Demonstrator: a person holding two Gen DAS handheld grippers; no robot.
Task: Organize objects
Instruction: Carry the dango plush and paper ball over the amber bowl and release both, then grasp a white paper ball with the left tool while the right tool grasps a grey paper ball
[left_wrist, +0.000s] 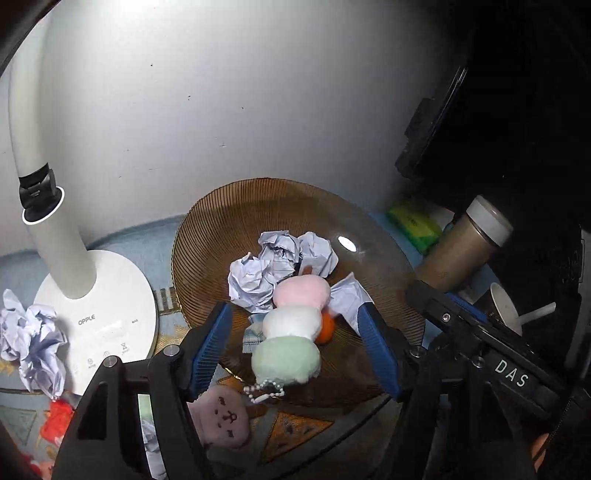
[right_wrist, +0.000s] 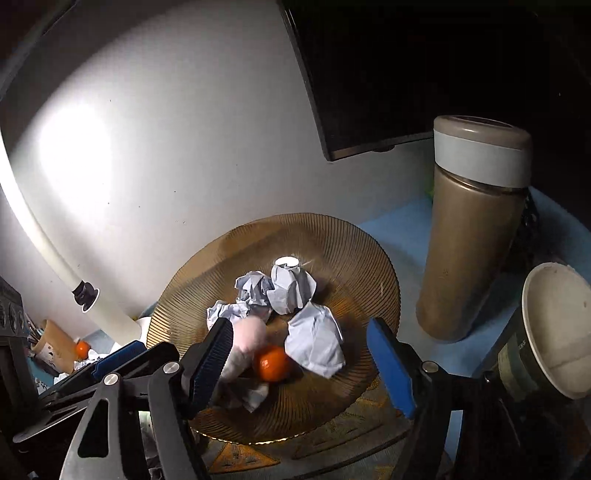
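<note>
A ribbed amber glass plate (left_wrist: 207, 240) holds several crumpled paper balls (left_wrist: 280, 254), a small orange (left_wrist: 327, 328) and a plush skewer of pink, white and green balls (left_wrist: 295, 325) with a bead chain. My left gripper (left_wrist: 295, 347) stands open over the plate's near side; the plush lies between its blue pads, clear of both. In the right wrist view my right gripper (right_wrist: 301, 365) is open above the same plate (right_wrist: 351, 251), with the orange (right_wrist: 272, 363) and a paper ball (right_wrist: 314, 341) between its fingers, untouched. The plush (right_wrist: 247, 343) lies by its left finger.
A white desk lamp base (left_wrist: 110, 306) and loose crumpled paper (left_wrist: 29, 343) sit left of the plate. A pink face plush (left_wrist: 221, 417) lies at the near rim. To the right stand a brown thermos (right_wrist: 469, 240) and a paper cup (right_wrist: 554, 332). Another orange (right_wrist: 82, 347) is far left.
</note>
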